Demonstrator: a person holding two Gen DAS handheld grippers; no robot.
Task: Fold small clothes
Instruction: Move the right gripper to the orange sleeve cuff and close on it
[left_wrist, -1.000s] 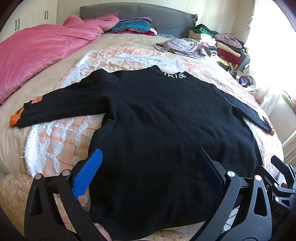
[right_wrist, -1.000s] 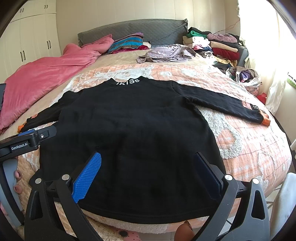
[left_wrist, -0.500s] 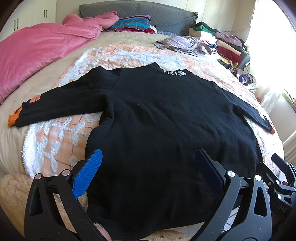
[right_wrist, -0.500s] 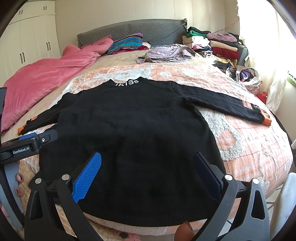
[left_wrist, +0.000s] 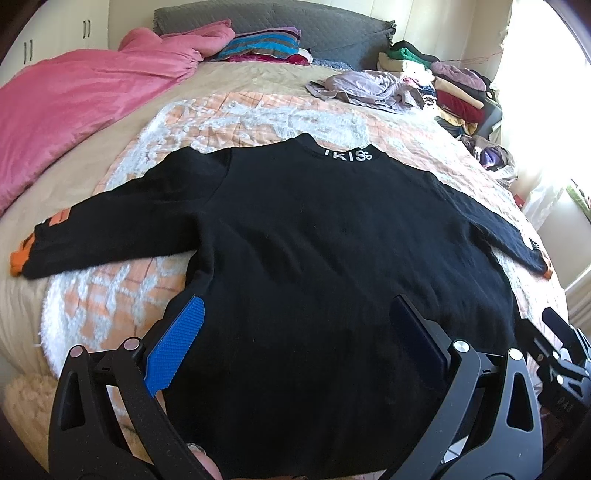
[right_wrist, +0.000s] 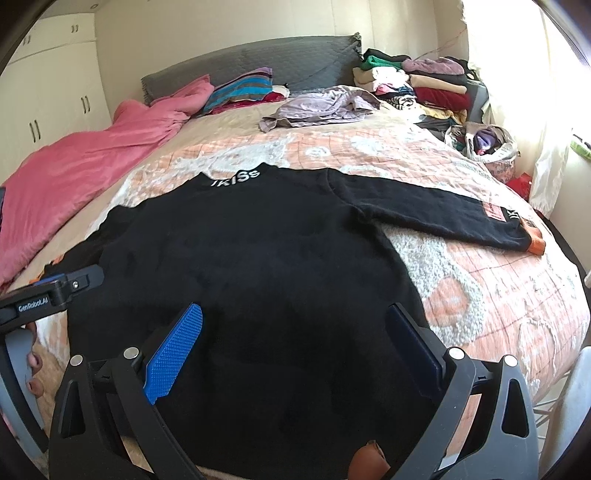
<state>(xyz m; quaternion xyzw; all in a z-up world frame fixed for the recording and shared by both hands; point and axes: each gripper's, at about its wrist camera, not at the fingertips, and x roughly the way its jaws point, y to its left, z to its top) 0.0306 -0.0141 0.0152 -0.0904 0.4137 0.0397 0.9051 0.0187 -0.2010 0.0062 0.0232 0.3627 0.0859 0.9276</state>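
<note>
On tufted quilt (left_wrist: 236, 122), flat black knit sweater (left_wrist: 332, 240)

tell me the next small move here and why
Probably bring the open right gripper over to the right sleeve to fold it inward: the black sweater lies flat, both sleeves spread, nothing folded yet, and the left gripper is open too.

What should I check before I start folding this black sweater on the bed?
1. Sweater spread flat: ok.
2. Both sleeves out to the sides, left sleeve, right sleeve: ok.
3. Left tongs open, holding nothing: ok.
4. Right tongs open, holding nothing: ok.
5. Nothing lying on the sweater: ok.
6. Near hem straight: cannot tell, the tongs hide it.
</note>
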